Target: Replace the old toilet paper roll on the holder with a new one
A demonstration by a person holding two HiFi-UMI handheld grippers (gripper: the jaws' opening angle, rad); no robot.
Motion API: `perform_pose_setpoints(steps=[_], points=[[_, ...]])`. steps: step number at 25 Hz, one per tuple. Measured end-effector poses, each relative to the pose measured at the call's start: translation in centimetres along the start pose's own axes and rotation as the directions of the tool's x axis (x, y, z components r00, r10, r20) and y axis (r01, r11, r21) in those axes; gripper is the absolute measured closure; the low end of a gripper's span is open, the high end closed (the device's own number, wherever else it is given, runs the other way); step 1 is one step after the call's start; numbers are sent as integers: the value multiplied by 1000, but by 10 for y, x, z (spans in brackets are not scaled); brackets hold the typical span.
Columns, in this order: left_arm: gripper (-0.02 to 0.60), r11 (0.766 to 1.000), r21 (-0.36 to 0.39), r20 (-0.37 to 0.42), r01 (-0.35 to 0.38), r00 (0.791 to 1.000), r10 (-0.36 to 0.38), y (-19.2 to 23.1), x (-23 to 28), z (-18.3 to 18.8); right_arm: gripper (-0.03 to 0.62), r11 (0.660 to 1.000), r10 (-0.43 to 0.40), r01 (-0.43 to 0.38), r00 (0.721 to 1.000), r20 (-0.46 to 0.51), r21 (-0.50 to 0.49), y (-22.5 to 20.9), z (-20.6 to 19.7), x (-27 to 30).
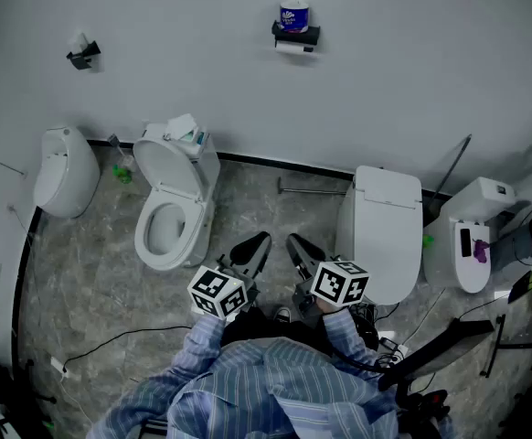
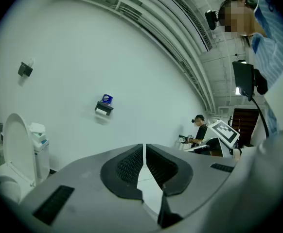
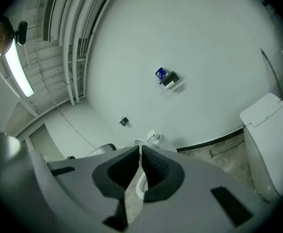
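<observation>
judging by the head view, nothing was done yet: the old roll [image 1: 293, 50] was seen on the far holder [image 1: 296, 35] beneath a new roll [image 1: 294, 15]; in their own views the left gripper [image 2: 144, 149] and right gripper [image 3: 140, 150] were shown clenched, empty.

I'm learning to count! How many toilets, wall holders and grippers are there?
Toilets: 4 (the leftmost may be a urinal)
Wall holders: 2
Grippers: 2
Total: 8
</observation>
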State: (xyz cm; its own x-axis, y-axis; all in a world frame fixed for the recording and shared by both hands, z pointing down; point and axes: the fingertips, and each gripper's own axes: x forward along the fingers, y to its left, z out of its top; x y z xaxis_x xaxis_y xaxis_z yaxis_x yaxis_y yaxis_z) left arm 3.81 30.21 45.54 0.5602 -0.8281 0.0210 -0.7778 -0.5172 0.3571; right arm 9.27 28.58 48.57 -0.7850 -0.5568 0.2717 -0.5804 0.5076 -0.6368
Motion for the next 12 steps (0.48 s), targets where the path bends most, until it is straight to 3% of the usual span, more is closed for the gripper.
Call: perform_pose_setpoints(steps=[5, 12], points=[[561, 999, 45, -11, 16, 1000, -15, 5, 6, 5, 572, 1000, -19, 19, 1000, 6, -20, 1, 9, 11], [561, 999, 42, -3, 13, 1000, -13, 25, 6, 14, 572, 1000, -28, 28, 999, 21, -14, 6, 16, 28]])
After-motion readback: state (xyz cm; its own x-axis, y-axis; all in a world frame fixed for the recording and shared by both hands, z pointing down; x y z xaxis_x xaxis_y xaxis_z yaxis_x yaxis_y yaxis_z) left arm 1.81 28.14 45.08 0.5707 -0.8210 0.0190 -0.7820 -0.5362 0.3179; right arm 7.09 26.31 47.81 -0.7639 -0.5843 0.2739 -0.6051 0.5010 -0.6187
